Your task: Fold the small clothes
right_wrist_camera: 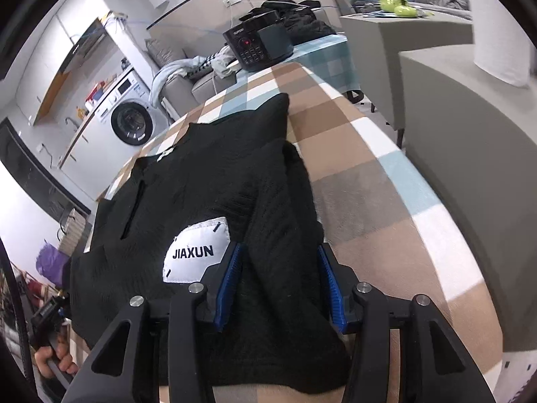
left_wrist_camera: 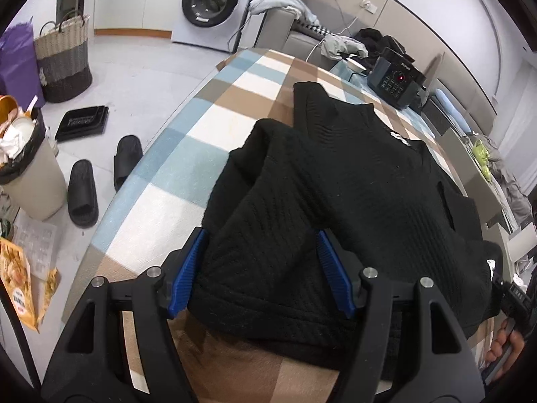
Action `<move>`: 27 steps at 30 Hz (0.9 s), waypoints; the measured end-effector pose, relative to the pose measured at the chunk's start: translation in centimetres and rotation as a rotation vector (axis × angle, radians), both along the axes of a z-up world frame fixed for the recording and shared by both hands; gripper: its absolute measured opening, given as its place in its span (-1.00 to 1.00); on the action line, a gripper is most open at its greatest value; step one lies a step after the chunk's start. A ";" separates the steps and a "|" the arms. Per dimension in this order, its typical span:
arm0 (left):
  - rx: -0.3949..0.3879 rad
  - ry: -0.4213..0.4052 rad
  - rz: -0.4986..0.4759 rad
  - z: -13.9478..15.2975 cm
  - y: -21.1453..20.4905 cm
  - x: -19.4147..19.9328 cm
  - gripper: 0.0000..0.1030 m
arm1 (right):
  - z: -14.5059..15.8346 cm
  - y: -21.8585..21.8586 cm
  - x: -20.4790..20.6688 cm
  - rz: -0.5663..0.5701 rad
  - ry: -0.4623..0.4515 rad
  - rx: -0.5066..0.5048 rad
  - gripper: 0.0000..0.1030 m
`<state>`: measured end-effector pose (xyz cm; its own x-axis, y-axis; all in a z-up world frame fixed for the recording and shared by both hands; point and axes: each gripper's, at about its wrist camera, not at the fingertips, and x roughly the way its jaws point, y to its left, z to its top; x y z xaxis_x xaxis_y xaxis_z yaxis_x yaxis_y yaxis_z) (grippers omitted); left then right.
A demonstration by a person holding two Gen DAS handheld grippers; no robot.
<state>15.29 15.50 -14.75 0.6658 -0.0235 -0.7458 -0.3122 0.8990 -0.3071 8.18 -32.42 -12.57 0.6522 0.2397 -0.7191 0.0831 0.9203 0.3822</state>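
Both grippers stand released over the black garment (left_wrist_camera: 335, 184): the left gripper (left_wrist_camera: 261, 268) has its blue pads spread with a folded layer of knit between them but not pinched, and the right gripper (right_wrist_camera: 280, 285) likewise straddles a fold of cloth with its pads clear of it. The garment lies flat on the checked cloth (left_wrist_camera: 208, 127) covering the table, its near hem toward both cameras and its far corners toward the far end. One side panel appears already laid over the body on each side, and a white label (right_wrist_camera: 196, 252) reading JIAXUN faces up just beside the right gripper's left pad. Judged from this layout, the step in hand is a release after a fold of the sides or hem; the garment is partly folded, not yet compact. The next move probably calls for re-gripping the near edge at two matched points, lifting evenly, and carrying it toward the far end so the layers stay aligned; uneven lift would skew the stack. Beyond the garment, a dark keypad device (left_wrist_camera: 392, 80) sits at the far end of the table. Slippers (left_wrist_camera: 100, 174) and a bin (left_wrist_camera: 27, 168) stand on the floor, a washer (left_wrist_camera: 214, 0) beyond.
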 end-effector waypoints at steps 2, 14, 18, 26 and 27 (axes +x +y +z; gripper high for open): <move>-0.014 -0.011 -0.007 -0.1 -0.5 0.3 -0.10 | -0.1 0.5 0.6 0.015 0.003 -0.020 -0.26; 0.048 -0.002 -0.056 0.3 -2.1 -0.8 -0.71 | -0.6 1.1 0.4 0.060 0.033 -0.071 -0.58; 0.036 0.001 -0.049 0.5 -2.2 -3.0 -0.71 | -0.5 0.6 -0.9 0.064 0.044 -0.068 -0.58; -0.010 -0.012 -0.017 1.0 -2.1 -7.7 -0.68 | 0.1 -0.8 -3.4 0.026 0.036 -0.041 -0.39; -0.019 -0.013 -0.008 1.1 -2.0 -8.1 -0.66 | 0.5 -1.0 -3.7 0.016 0.024 -0.024 -0.36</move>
